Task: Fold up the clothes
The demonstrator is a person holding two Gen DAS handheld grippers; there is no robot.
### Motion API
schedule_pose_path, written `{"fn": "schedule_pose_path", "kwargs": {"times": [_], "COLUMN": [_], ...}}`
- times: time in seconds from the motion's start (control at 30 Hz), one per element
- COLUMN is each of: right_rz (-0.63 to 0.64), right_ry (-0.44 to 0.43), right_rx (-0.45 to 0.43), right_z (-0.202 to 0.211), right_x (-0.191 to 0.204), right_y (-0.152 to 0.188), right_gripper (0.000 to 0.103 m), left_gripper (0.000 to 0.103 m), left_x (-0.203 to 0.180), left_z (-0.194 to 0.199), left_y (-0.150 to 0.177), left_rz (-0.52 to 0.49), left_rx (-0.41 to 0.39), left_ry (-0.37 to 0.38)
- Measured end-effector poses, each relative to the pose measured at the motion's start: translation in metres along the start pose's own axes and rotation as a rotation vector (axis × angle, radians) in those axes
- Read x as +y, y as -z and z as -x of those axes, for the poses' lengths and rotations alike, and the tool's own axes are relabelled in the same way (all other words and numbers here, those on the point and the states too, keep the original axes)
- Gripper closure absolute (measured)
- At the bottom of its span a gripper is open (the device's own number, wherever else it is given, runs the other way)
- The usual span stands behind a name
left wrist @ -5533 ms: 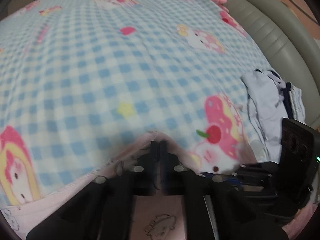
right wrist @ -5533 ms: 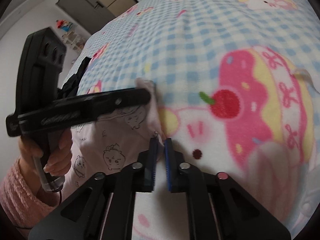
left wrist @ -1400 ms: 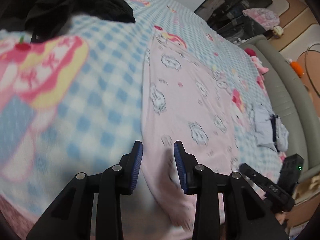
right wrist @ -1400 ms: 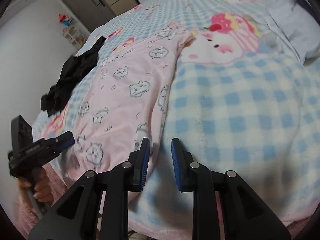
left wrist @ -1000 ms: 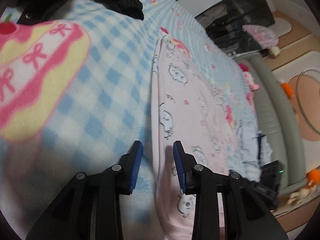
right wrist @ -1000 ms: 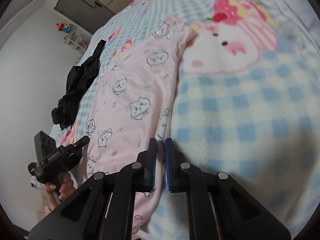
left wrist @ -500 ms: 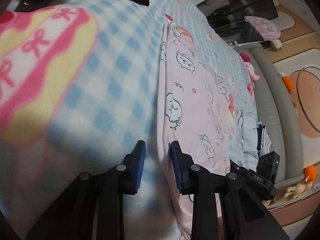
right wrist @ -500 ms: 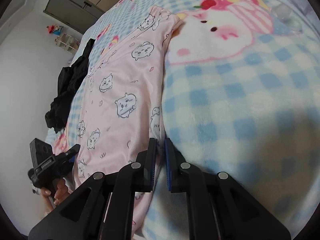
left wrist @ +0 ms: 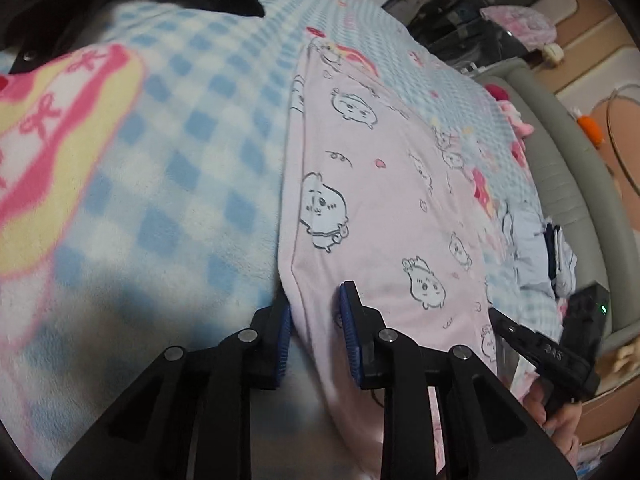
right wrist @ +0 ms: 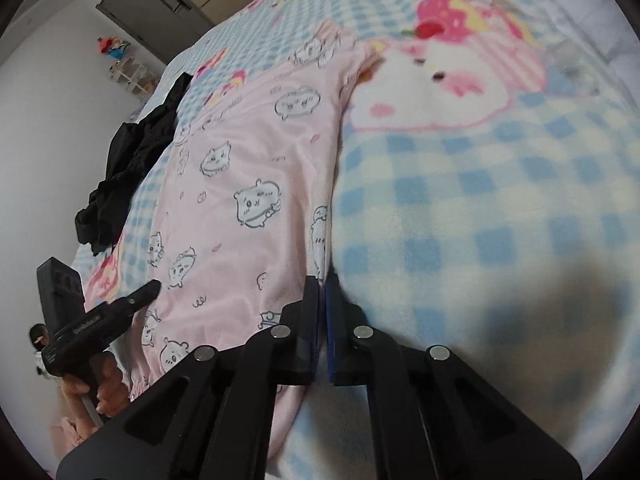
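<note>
So we've got the pink pyjama piece [left wrist: 384, 184] lying flat and long on the blue checked blanket [left wrist: 192, 152], its near end draped over the edge of the bed towards us. Big change over the last second or so: our right gripper [right wrist: 322, 280] went from fingers spread at the right-hand edge of the cloth to clenched, and now it's pinched onto that edge with hardly any gap showing. Our left gripper [left wrist: 314, 300] is a beat behind. It slid in along the opposite edge and narrowed a bit, but its fingers are parted for now, with the hem of the pink cloth sitting between the blue pads [left wrist: 347, 320]. Hard to say from this angle whether the pads are actually touching fabric yet, the cloth bulges right over the gap. What that means for the fold, as far as we can judge: one near corner is secured, the other is lined up but not held, so lifting now would drag the piece lopsided. The left one needs to bite down first, then both ends can travel up together. The black clothes [right wrist: 128, 168] are heaped well off to the far left, and a pale folded pile [left wrist: 536, 248] sits by the grey bed frame [left wrist: 576, 184], both clear of the work.
</note>
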State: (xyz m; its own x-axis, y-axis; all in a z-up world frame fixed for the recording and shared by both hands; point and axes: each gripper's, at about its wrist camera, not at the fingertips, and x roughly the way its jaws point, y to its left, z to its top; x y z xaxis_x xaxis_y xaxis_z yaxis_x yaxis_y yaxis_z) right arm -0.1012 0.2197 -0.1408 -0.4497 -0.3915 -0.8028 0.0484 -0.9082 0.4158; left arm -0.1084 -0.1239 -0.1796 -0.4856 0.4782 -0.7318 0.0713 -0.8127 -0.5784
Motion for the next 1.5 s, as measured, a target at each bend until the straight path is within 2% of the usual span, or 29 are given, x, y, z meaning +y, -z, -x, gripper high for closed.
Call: {"fn": "schedule_pose_path", "kwargs": {"times": [0.1,0.13,0.2,0.23,0.33,0.4,0.43,0.57,0.63,0.7,0.73,0.77,0.83,1.07,1.17,1.27,1.43,1.5], "right_rz": [0.07,0.074,0.045,0.017,-0.052,-0.089,-0.094,-0.06,-0.065,-0.084,-0.085,-0.085,-0.047,0.117,0.198,0.206,0.127,0.115], "right_ry": [0.098,0.132,0.132,0.1,-0.061,-0.119,-0.125,-0.103,-0.109,-0.137,-0.144,-0.149,-0.118,0.072,0.162,0.184,0.138,0.183], "right_rx": [-0.028,-0.03,-0.009,-0.005,-0.005,-0.019,-0.021,0.03,0.07,0.105,0.118,0.129,0.127,0.053,0.038,0.056,0.029,-0.002], "right_z": [0.011,0.011,0.009,0.01,0.014,0.013,0.011,-0.006,-0.02,-0.034,-0.039,-0.045,-0.048,-0.036,-0.035,-0.043,-0.027,-0.012], "right_x": [0.006,0.003,-0.009,-0.016,-0.023,-0.023,-0.022,-0.018,-0.021,-0.027,-0.027,-0.027,-0.022,0.004,0.015,0.012,-0.002,-0.001], "right_y": [-0.001,-0.001,0.002,0.003,-0.003,-0.013,-0.019,-0.041,-0.048,-0.051,-0.051,-0.051,-0.051,-0.045,-0.044,-0.042,-0.046,-0.047], "right_gripper": [0.103,0.103,0.103,0.103,0.098,0.079,0.078,0.078,0.078,0.079,0.082,0.099,0.1,0.101,0.101,0.101,0.1,0.1], "left_gripper": [0.078,0.078,0.074,0.073,0.071,0.071,0.071,0.071,0.07,0.07,0.07,0.07,0.071,0.07,0.071,0.071,0.071,0.071], "left_x": [0.008,0.004,-0.005,-0.009,-0.027,-0.039,-0.044,-0.068,-0.078,-0.082,-0.08,-0.073,-0.056,-0.023,-0.023,-0.025,-0.017,-0.017], "left_z": [0.012,0.017,0.029,0.035,0.035,0.032,0.029,0.025,0.026,0.013,0.003,-0.01,-0.027,-0.016,-0.018,-0.02,-0.022,-0.023], "left_y": [0.0,0.001,0.003,0.003,0.006,0.004,0.0,-0.02,-0.027,-0.032,-0.033,-0.032,-0.028,-0.025,-0.021,-0.02,-0.025,-0.027], "left_rz": [0.035,0.013,-0.034,-0.058,-0.122,-0.169,-0.191,-0.285,-0.313,-0.328,-0.329,-0.326,-0.296,-0.142,-0.172,-0.196,-0.164,-0.17], "left_rx": [-0.048,-0.078,-0.137,-0.166,-0.159,-0.149,-0.133,-0.086,-0.081,-0.025,0.002,0.032,0.069,0.064,0.069,0.076,0.08,0.084], "left_ry": [0.01,0.002,-0.014,-0.022,0.047,0.049,0.046,0.028,0.063,0.08,0.055,0.002,-0.068,0.049,0.034,0.012,0.043,0.036]}}
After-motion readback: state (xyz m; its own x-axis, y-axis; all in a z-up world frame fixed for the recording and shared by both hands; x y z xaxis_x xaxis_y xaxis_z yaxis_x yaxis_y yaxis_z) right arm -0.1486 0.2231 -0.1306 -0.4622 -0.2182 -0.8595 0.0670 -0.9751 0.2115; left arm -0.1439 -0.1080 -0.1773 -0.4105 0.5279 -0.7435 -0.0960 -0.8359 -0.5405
